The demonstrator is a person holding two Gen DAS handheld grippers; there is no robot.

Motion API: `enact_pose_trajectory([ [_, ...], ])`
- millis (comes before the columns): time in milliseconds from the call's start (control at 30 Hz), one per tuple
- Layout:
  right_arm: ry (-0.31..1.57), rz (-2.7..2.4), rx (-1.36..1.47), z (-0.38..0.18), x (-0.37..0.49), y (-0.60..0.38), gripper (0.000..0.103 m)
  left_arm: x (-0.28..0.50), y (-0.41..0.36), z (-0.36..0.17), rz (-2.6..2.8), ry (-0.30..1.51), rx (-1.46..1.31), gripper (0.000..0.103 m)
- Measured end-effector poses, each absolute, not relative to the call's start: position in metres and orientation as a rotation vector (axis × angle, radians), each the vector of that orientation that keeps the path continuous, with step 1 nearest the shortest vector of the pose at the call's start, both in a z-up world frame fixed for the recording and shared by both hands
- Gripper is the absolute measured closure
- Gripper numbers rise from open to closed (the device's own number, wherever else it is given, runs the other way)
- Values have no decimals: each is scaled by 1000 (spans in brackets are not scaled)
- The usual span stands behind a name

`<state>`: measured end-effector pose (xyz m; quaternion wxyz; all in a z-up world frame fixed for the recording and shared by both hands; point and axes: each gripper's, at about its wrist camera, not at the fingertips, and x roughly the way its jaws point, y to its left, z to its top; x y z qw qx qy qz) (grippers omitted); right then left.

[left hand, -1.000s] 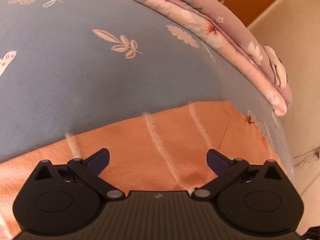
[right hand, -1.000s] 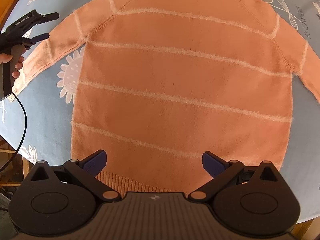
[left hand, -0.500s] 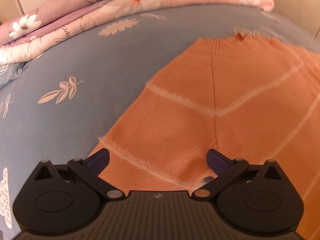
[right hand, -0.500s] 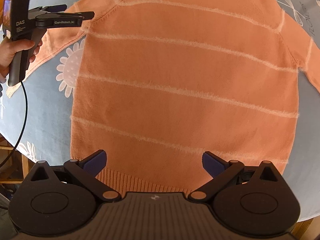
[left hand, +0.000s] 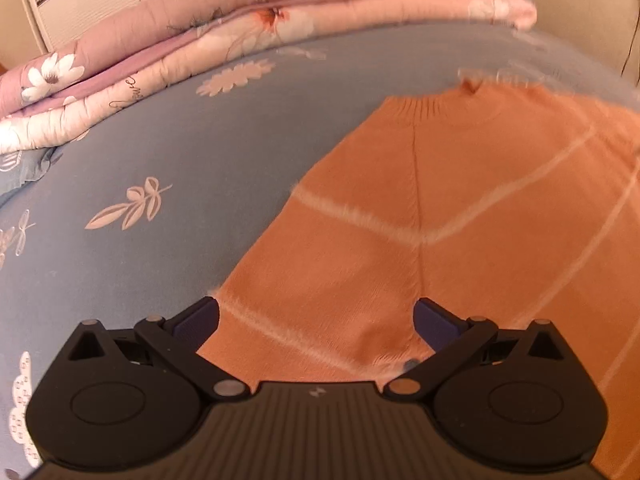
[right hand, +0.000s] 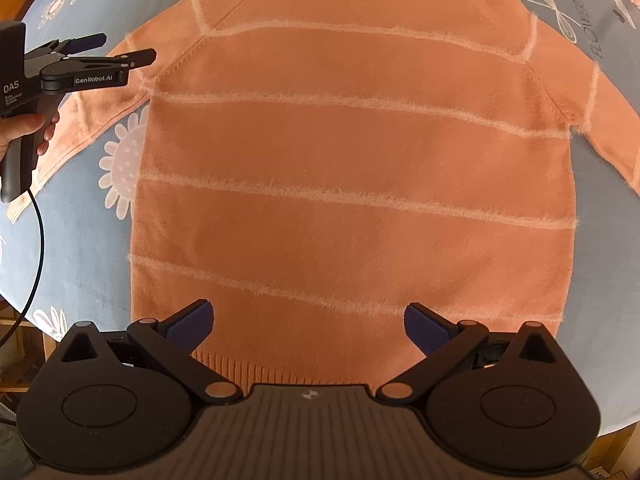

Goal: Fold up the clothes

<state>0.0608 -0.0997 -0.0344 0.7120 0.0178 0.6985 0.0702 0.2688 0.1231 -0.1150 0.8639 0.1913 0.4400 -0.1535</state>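
From the left wrist camera, the left gripper [left hand: 316, 320] has its jaws spread wide and holds nothing; it hovers over the shoulder and sleeve of an orange sweater [left hand: 460, 220] with pale fuzzy stripes, which lies flat on a blue floral bedsheet [left hand: 160, 152]. Beyond the ribbed collar sits a stack of folded pink quilts [left hand: 240, 36] (flower-printed, at the far edge of the bed).

From the right wrist camera, the right gripper [right hand: 308, 322] is likewise wide open and empty, poised above the sweater's ribbed hem [right hand: 256, 368]. The whole garment is spread out, sleeves angled outward — its collar at the far end. At the left, a hand [right hand: 24, 132] holds the other gripper over the sleeve.
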Motion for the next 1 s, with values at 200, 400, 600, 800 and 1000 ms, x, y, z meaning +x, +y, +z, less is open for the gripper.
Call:
enact_pose_trajectory([
  [200, 1500, 183, 62, -36, 55, -112, 0, 275, 136, -108, -235, 974, 250, 0],
  [400, 1351, 134, 196, -43, 67, -159, 0, 249, 97, -68, -380, 985, 35, 0],
  [600, 1188, 236, 434, -70, 100, -197, 0, 203, 57, -93, -405, 1140, -193, 0],
  [800, 1226, 310, 645, -129, 97, -237, 1, 183, 44, -135, -290, 1271, -45, 0],
  [1000, 1262, 202, 696, -124, 57, -307, 2, 175, 11, -121, -263, 1269, 137, 0],
])
